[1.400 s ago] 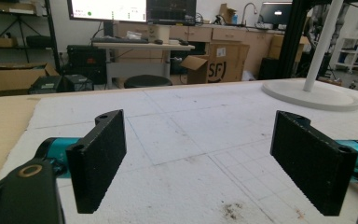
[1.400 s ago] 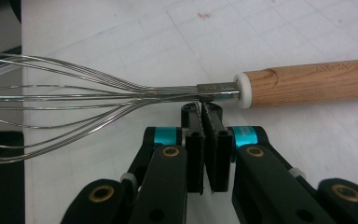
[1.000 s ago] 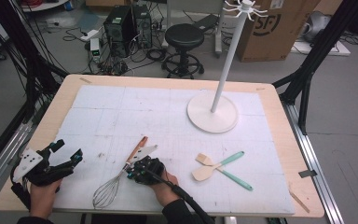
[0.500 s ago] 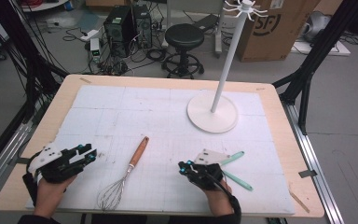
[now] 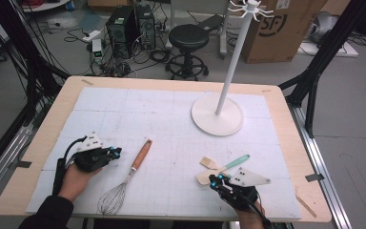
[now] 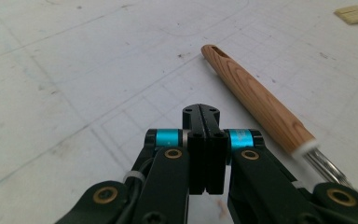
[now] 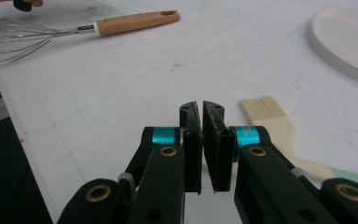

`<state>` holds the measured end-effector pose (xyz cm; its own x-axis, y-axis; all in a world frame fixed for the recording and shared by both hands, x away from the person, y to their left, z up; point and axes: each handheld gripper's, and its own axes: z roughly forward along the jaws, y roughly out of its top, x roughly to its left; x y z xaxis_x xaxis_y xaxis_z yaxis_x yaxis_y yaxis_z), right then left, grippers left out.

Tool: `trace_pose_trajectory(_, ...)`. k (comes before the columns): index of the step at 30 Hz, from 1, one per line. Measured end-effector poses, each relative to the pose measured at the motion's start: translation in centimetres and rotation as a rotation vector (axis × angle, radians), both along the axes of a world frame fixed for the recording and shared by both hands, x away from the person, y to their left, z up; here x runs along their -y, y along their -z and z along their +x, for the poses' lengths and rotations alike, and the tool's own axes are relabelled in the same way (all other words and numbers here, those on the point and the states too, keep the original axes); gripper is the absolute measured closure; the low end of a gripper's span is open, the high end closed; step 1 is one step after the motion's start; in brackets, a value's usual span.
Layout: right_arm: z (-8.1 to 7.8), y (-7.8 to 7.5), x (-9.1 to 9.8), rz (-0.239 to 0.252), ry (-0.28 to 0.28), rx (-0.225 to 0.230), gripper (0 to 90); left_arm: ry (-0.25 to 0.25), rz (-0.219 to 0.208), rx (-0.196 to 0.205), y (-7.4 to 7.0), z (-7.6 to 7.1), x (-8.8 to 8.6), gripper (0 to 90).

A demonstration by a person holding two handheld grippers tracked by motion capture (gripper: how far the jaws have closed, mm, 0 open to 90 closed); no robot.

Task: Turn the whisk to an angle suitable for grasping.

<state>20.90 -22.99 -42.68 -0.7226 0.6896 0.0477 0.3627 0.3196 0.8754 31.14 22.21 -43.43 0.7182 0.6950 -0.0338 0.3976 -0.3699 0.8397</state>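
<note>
Whisk [image 5: 124,179] flat on the white mat, front-left part of the table [image 5: 43,143], wooden handle [image 5: 141,155] angled up and away, wire balloon [image 5: 110,199] toward the near edge. Probably light and a bit top-heavy at the handle — wires springy and slick, likely to squash or skate out of a pinch. Better bet: the wooden handle, stiff and grippy, taken near the middle, clear of the metal collar.

Left gripper [image 5: 106,153] just left of that handle, not touching it; jaws have just been closing and now meet with nothing between them, handle lying off to the side in the left gripper view [image 6: 256,98]. Would need reopening before any grab.

Right gripper [image 5: 218,180] well apart at the front-right, jaws all but shut with only a sliver of gap, empty, nose just short of two spatulas [image 5: 219,166] — one with a teal handle. White stand [image 5: 218,114] farther back, out of the way.
</note>
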Motion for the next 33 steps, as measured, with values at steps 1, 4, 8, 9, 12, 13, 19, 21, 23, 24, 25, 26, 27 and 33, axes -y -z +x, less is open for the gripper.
trace_pose_trajectory(1, -0.1, 0.0, 0.5, 0.003, 0.013, -0.001, 85.9, 0.003, 0.007, -0.007, 0.1, 0.5, 0.6, 89.5)
trace_pose_trajectory(4, -0.4, 0.0, 1.5, 0.009, 0.034, 0.006, 85.9, 0.010, 0.037, -0.028, 0.3, 1.4, 1.7, 89.6)
trace_pose_trajectory(8, -1.4, 0.0, 3.8, 0.026, 0.071, 0.011, 86.0, 0.034, 0.063, -0.081, 1.2, 2.3, 4.0, 89.6)
trace_pose_trajectory(9, -1.6, 0.1, 4.3, 0.030, 0.080, 0.016, 85.9, 0.043, 0.071, -0.081, 1.2, 2.4, 4.3, 89.6)
trace_pose_trajectory(12, -2.0, 0.2, 5.2, 0.037, 0.097, 0.014, 86.0, 0.070, 0.071, -0.070, 0.9, 2.4, 5.5, 89.6)
trace_pose_trajectory(13, -2.1, 0.2, 5.5, 0.038, 0.103, 0.014, 85.9, 0.078, 0.071, -0.071, 0.8, 2.5, 5.7, 89.6)
trace_pose_trajectory(19, -2.3, 0.1, 6.0, 0.052, 0.112, 0.022, 85.9, 0.118, 0.074, -0.082, 1.0, 2.5, 6.9, 89.6)
trace_pose_trajectory(21, -2.3, 0.1, 6.0, 0.052, 0.112, 0.023, 85.9, 0.142, 0.072, -0.088, 0.9, 2.4, 7.2, 89.6)
trace_pose_trajectory(23, -2.3, 0.1, 6.0, 0.052, 0.114, 0.022, 85.9, 0.171, 0.076, -0.086, 0.8, 2.3, 7.7, 89.5)
trace_pose_trajectory(24, -2.3, 0.1, 6.0, 0.052, 0.113, 0.022, 85.9, 0.186, 0.076, -0.080, 0.7, 2.2, 8.2, 89.6)
trace_pose_trajectory(25, -2.3, 0.1, 6.0, 0.050, 0.113, 0.019, 85.9, 0.187, 0.074, -0.081, 0.6, 2.2, 8.3, 89.5)
trace_pose_trajectory(26, -2.3, 0.1, 6.0, 0.049, 0.112, 0.020, 85.8, 0.184, 0.080, -0.074, 0.5, 2.2, 8.4, 89.6)
trace_pose_trajectory(27, -2.3, 0.1, 6.0, 0.050, 0.114, 0.022, 85.4, 0.169, 0.069, -0.074, 0.4, 2.2, 8.4, 89.5)
trace_pose_trajectory(33, -2.3, -0.1, 6.2, 0.059, 0.162, 0.031, 65.5, 0.095, -0.020, -0.039, -1.0, 1.7, 6.4, 81.4)
